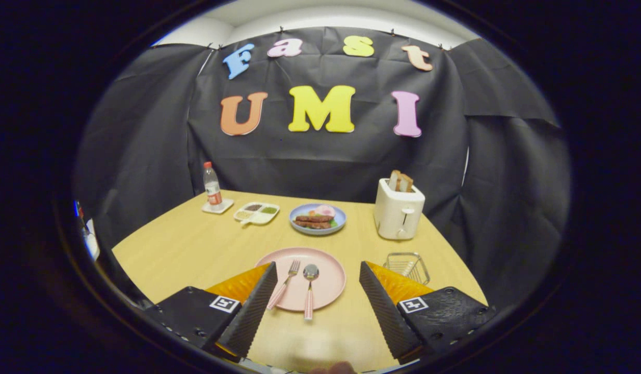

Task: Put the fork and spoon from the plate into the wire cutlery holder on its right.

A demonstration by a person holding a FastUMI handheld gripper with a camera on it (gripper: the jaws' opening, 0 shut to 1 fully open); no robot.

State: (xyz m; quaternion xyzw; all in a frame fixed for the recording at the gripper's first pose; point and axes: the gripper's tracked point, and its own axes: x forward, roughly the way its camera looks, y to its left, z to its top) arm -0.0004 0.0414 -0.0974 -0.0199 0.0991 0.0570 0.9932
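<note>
A pink plate (328, 267) lies on the wooden table just ahead of my fingers. On it rest a fork (284, 284) with a pink handle, on the left, and a spoon (309, 291) with a pink handle beside it, both pointing away from me. The wire cutlery holder (406, 266) stands to the plate's right, just beyond my right finger, and looks empty. My gripper (318, 270) is open and held above the table's near side, its two ribbed fingers (258, 306) spread either side of the plate with nothing between them.
Farther back stand a white toaster (398, 210) with bread slices, a blue plate of food (317, 218), a divided white condiment tray (256, 212) and a water bottle (212, 188) on a coaster. Bare table lies left of the pink plate.
</note>
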